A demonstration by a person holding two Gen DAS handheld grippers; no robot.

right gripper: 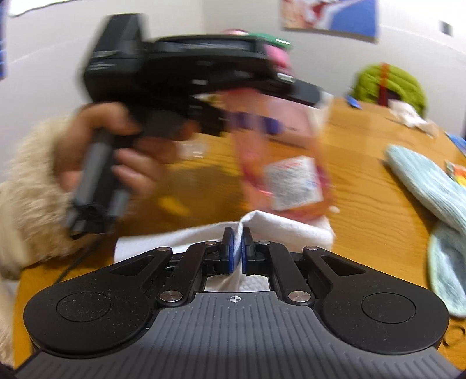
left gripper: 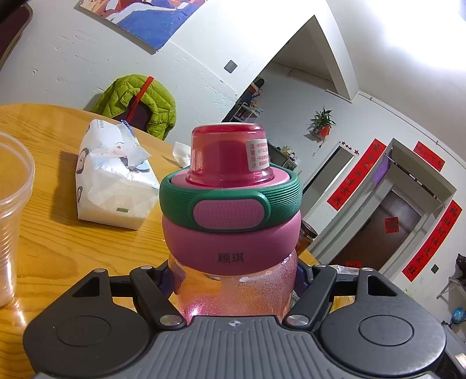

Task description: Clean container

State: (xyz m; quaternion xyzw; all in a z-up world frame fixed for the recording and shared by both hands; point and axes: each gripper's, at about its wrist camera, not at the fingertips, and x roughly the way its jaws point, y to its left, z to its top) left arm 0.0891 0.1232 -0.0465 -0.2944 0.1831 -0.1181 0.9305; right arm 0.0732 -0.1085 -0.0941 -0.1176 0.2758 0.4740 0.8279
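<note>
White plastered walls [left gripper: 87, 58], scuffed in places. A round wooden table [left gripper: 72, 247] with visible grain. A green quilted jacket [left gripper: 139, 102] hangs on a chair behind the table. A painting [left gripper: 139, 20] hangs on the wall. Red banners [left gripper: 358, 175] flank a dark door [left gripper: 387, 230]. A potted plant [left gripper: 321, 122] sits on a wall shelf. Bright overhead light at upper right.

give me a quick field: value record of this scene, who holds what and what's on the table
left gripper: shut on pink bottle, held above the table
bottle cap: on, green ring, pink button
right gripper: shut on white cloth, below the bottle's base
table: wooden
on table: tissue pack, clear plastic cups, light blue mittens
behind table: green jacket
</note>
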